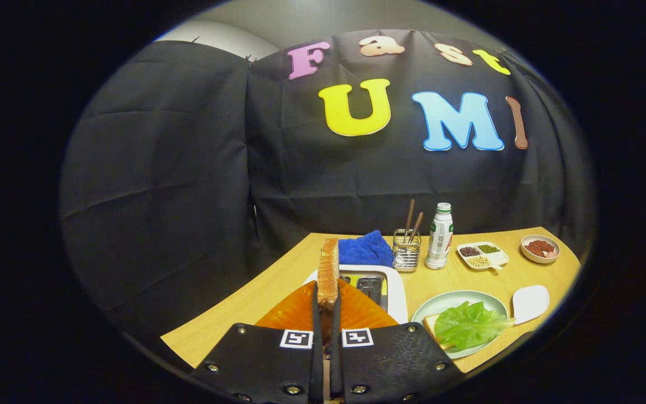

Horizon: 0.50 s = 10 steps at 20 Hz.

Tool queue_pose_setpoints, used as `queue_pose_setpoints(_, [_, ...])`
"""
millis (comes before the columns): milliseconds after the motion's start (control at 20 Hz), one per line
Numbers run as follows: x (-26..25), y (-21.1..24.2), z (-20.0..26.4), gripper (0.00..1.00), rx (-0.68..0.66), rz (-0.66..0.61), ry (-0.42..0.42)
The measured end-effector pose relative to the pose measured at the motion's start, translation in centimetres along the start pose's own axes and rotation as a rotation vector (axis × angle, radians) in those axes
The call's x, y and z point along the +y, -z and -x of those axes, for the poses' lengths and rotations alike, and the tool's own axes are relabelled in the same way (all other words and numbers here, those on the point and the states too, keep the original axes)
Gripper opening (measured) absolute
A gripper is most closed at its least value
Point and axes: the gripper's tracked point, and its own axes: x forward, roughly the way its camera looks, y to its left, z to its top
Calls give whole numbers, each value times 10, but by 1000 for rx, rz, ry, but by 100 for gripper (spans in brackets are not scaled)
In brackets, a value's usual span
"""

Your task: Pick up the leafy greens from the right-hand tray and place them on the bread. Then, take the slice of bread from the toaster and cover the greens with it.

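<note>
At about 9 o'clock from the plate, the gripper (327,306) is clamped on a slice (328,273) of bread: both fingers press its lower end and it stands on edge, upright, above the toaster (395,292). Behind it lies an orange tray (295,311). The slice is browned along its crust edge, with a rough, porous face. I judge it light and fairly stiff from toasting, yet crumbly; a hard squeeze would crack it, and held by one end it may tip if swung fast. The present hold on the lower end looks sound, though a grip nearer the middle would steady it.

At 12 o'clock from the toaster sits a blue cloth (365,249), with a wire holder (406,251) and a bottle (439,237) further right.

At 3 o'clock from the toaster is the plate (441,303). On it a bread slice (430,325) lies flat with the greens (469,324) already on top: a bright, crinkled leaf, soft and limp, overhanging the bread. The held slice goes flat over that leaf.
</note>
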Motion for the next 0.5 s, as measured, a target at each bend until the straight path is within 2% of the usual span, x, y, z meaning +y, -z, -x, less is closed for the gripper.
queue_pose_setpoints(500, [-40,-53,38,5,-130,-18,22])
